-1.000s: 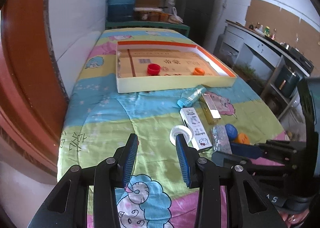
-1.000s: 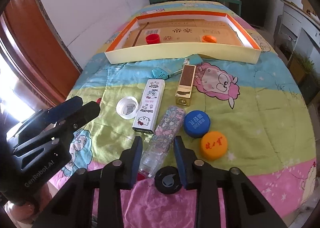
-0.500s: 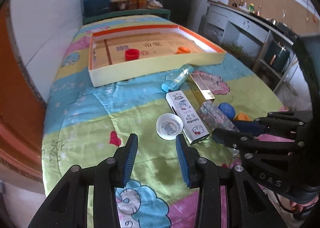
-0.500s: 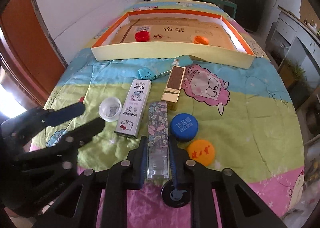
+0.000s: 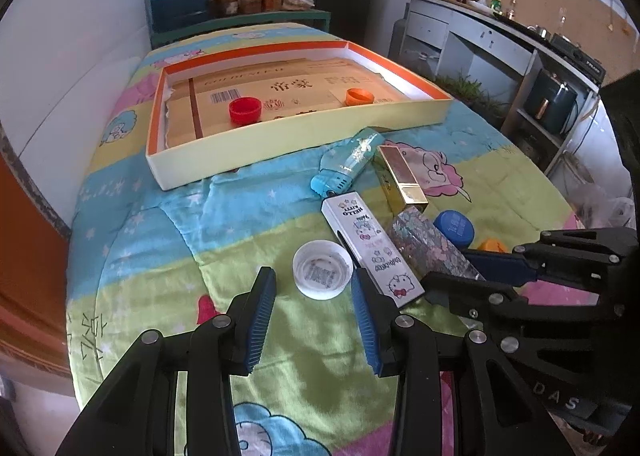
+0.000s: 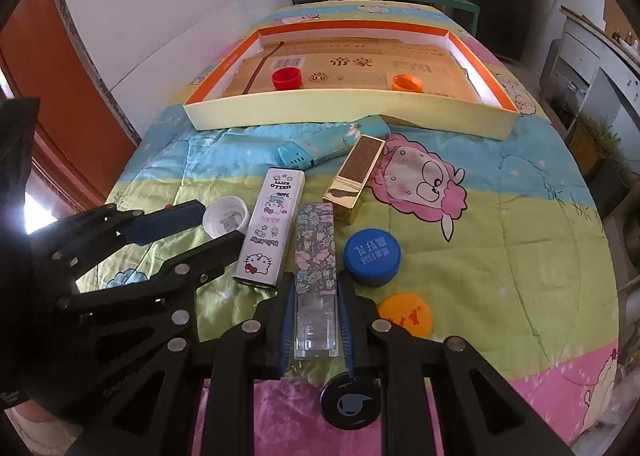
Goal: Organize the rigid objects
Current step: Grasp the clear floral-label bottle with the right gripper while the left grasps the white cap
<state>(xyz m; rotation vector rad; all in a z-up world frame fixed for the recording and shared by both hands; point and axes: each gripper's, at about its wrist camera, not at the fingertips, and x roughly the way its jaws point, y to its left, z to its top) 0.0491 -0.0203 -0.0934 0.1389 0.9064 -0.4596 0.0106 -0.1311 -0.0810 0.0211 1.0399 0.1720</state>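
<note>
Right claw (image 6: pixel 316 320): we have it clenched on the clear end of the flowered, rectangular case (image 6: pixel 315 256), pads pressing both long sides; the case lies flat on the cartoon-print quilt (image 6: pixel 500 224)
Left claw (image 5: pixel 314 320): released, nothing between its blue pads; we hold it just short of the upturned white plastic cap (image 5: pixel 322 274)
Where the things are: the flowered case sits between the white cartoon-cat tin box (image 6: pixel 270 232) and the blue bottle cap (image 6: pixel 372 252); the gold box (image 6: pixel 354 180) and the pale blue wrapped bottle (image 6: pixel 332 144) lie farther on, near the wide shallow box with orange rim (image 6: pixel 496 124), where a red cap (image 6: pixel 286 78) and an orange cap (image 6: pixel 406 83) already rest
Risk, slip: we grip only the smooth clear end, so the long patterned part may droop or twist out on lifting
Risk, knock: the white tin touches or nearly touches the case, so a sideways pull may drag it; the black round lid (image 6: pixel 351 404) lies right under the claw
Risk, clash: our two claws are close together and could collide
Change from a second ago: the right claw has closed onto the case, which now lies straight, not slanted; the left claw has come nearer the white cap
</note>
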